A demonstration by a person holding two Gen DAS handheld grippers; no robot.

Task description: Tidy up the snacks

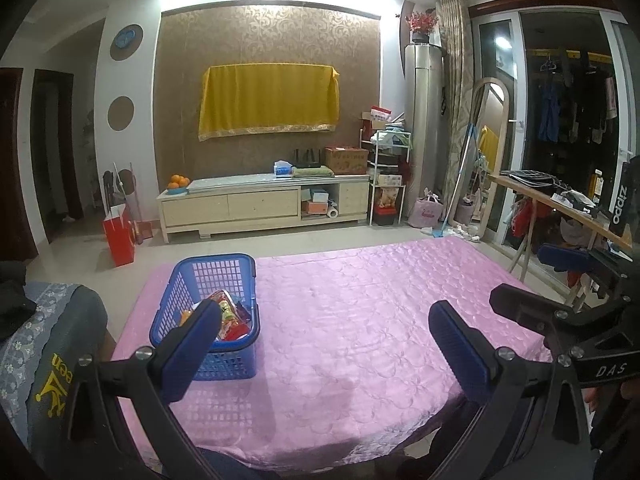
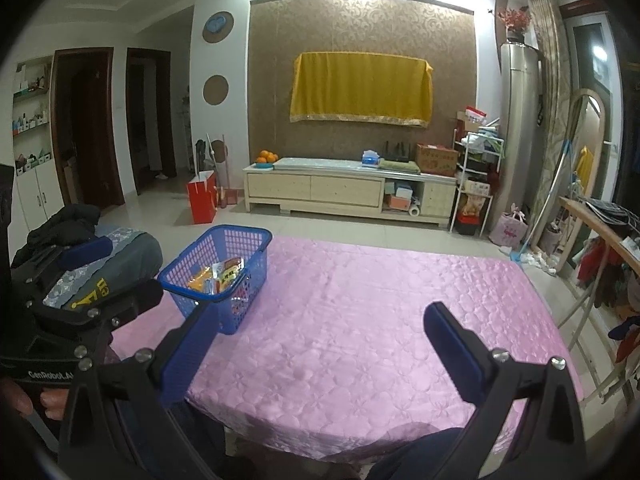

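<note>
A blue plastic basket (image 1: 216,276) stands on the left part of a table under a pink quilted cloth (image 1: 360,320). Several snack packets (image 1: 232,316) in red, orange and yellow lie inside it. It also shows in the right wrist view (image 2: 240,240) with the snacks (image 2: 218,276). My left gripper (image 1: 324,320) is open and empty, held above the near table edge, its left finger in front of the basket. My right gripper (image 2: 320,324) is open and empty above the near edge, to the right of the basket.
A chair with a grey cushion (image 1: 52,340) and dark clothing stands left of the table. A wooden side table (image 1: 560,200) with clutter stands to the right. A TV cabinet (image 1: 264,204) and a red bag (image 1: 120,236) are across the floor.
</note>
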